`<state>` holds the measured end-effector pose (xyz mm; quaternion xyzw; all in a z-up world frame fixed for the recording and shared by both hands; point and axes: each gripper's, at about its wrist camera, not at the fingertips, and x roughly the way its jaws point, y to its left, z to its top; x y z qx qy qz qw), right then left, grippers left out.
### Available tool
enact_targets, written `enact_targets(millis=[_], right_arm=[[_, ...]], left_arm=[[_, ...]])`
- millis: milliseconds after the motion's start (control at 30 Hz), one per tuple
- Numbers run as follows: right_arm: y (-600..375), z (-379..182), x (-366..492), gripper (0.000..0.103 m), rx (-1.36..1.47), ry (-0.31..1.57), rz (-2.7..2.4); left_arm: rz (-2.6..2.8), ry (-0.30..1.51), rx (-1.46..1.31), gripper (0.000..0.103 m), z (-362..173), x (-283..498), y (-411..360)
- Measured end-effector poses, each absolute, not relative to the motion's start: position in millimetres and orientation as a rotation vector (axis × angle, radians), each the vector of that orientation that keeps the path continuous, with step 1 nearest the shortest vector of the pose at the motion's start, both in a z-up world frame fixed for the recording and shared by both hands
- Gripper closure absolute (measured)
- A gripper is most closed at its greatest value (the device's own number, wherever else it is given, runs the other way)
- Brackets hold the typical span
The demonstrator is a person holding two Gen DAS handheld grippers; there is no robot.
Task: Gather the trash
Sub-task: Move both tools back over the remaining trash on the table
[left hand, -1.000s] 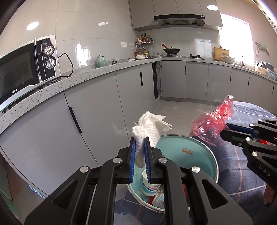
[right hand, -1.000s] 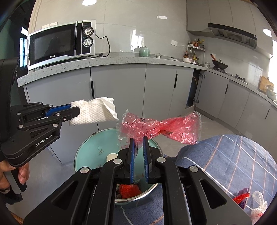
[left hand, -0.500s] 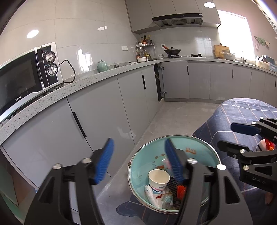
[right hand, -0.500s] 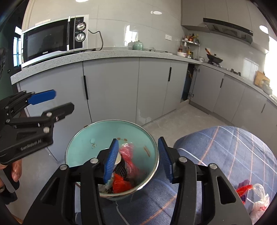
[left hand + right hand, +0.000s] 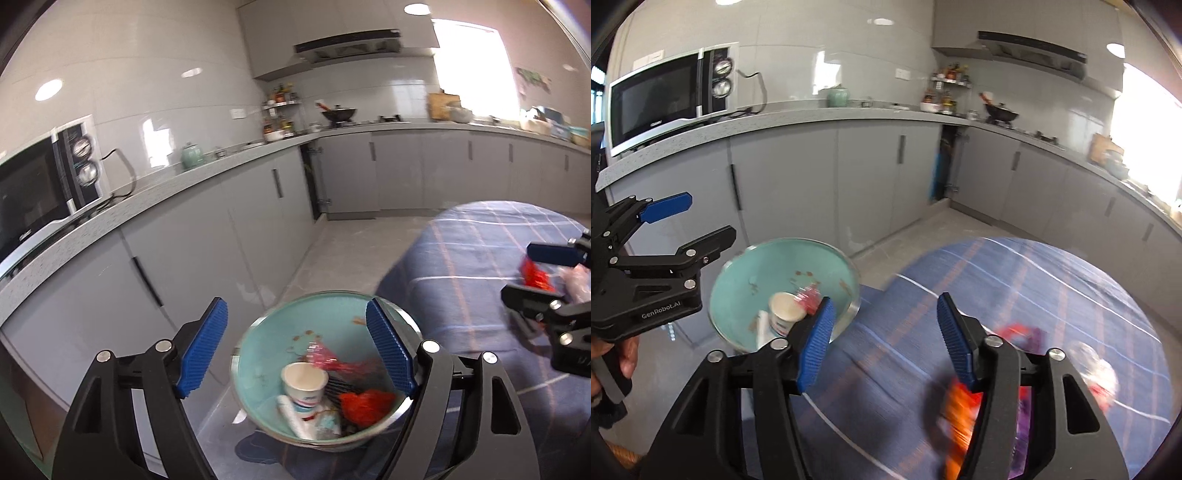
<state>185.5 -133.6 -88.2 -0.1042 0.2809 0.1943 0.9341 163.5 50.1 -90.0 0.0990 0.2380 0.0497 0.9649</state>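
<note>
Left wrist view shows the left gripper (image 5: 297, 343) spread wide and empty above the teal bowl (image 5: 266, 339), which holds a paper cup (image 5: 304, 380), a red plastic bag (image 5: 332, 363) and other scraps. Right wrist view shows the right gripper (image 5: 884, 338) also wide and empty over the blue checked tablecloth (image 5: 1052, 280), where blurred orange and red wrappers (image 5: 958, 417) lie near its right finger.
</note>
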Motion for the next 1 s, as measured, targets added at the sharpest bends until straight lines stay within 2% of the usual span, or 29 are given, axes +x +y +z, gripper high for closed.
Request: enact_targets(millis=[467, 900, 1000], right_arm=[[-285.9, -110.7, 127.4, 0.040, -0.121, 0.625, 0.114], [-334.0, -143.6, 95.1, 0.039, -0.092, 0.634, 0.018], [-339.7, -145.1, 90.1, 0.035, -0.069, 0.619, 0.007]], left_arm=[[-0.118, 0.507, 0.322, 0.022, -106.3, 146.0, -66.0], [-0.236, 0.603, 0.290, 0.022, -134.5, 143.6, -148.2], [-0.251, 0.642, 0.306, 0.022, -147.3, 147.1, -161.5]])
